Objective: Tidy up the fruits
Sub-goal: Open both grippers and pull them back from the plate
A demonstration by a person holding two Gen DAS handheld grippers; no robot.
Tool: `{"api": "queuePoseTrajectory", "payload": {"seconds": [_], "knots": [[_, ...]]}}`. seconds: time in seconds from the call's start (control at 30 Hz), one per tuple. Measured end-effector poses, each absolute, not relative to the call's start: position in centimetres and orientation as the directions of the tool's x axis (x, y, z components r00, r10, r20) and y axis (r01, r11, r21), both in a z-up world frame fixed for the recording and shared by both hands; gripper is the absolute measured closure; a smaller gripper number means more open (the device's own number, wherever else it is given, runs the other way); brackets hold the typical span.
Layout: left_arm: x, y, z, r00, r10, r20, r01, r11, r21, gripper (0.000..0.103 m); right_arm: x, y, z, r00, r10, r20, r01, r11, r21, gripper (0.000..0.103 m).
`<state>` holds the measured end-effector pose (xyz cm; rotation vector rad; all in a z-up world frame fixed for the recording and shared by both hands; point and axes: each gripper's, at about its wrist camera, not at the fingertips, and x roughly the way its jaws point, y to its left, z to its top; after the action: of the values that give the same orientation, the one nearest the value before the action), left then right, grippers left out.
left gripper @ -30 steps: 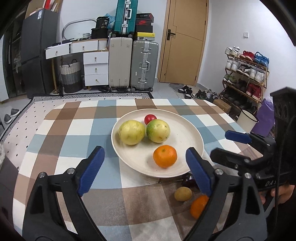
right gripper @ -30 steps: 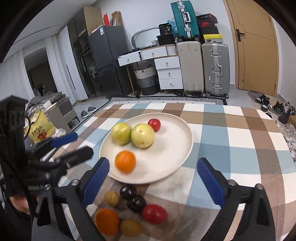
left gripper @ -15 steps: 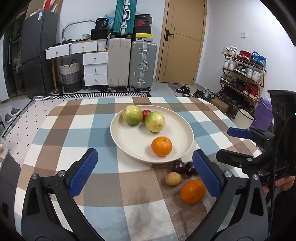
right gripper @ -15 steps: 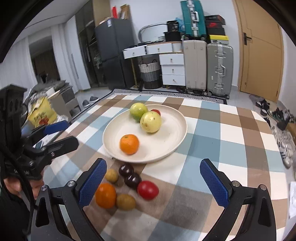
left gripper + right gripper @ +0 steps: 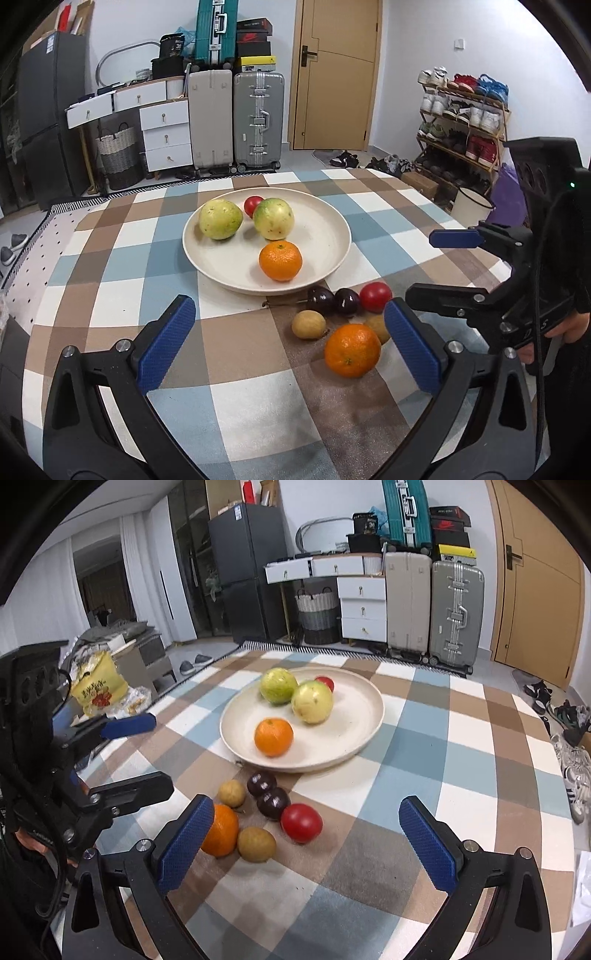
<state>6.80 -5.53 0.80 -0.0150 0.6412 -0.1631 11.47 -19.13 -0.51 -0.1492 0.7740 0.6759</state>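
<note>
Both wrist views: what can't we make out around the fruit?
- Small red fruit on plate: mostly hidden behind the two green fruits, both views.
- Second brown fruit: left view, half hidden behind the orange and the left hand-held gripper pad.
- Same orange: right view, partly behind the right hand-held gripper pad.

In the left wrist view, a brown fruit is half hidden behind the loose orange and a blue finger pad. The small red fruit on the plate is partly covered by two green fruits.
</note>
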Motion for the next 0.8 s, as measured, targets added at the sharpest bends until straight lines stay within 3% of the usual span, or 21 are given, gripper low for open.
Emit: {"api": "queuePoseTrajectory", "payload": {"seconds": [0.37, 0.5, 0.8], "knots": [[7.8, -6.5, -1.1, 0.726, -0.186, -0.662, 0.175, 0.981, -0.085, 0.002, 12.8, -19.0, -2.9, 0.485, 0.436, -0.758, -0.581, 0.808, 0.093, 0.002], [8.2, -6.7, -2.1, 0.696, -0.193, -0.692, 0.183, 0.979, -0.090, 0.006, 12.9, -18.4, -3.7, 0.476, 0.411, -0.778, -0.580, 0.811, 0.073, 0.010], [8.7, -7.3, -3.1, 0.652, -0.242, -0.719, 0.217, 0.968, -0.129, 0.015, 13.4, -18.6, -3.8, 0.480, 0.410, -0.776, -0.552, 0.829, 0.097, 0.014]]}}
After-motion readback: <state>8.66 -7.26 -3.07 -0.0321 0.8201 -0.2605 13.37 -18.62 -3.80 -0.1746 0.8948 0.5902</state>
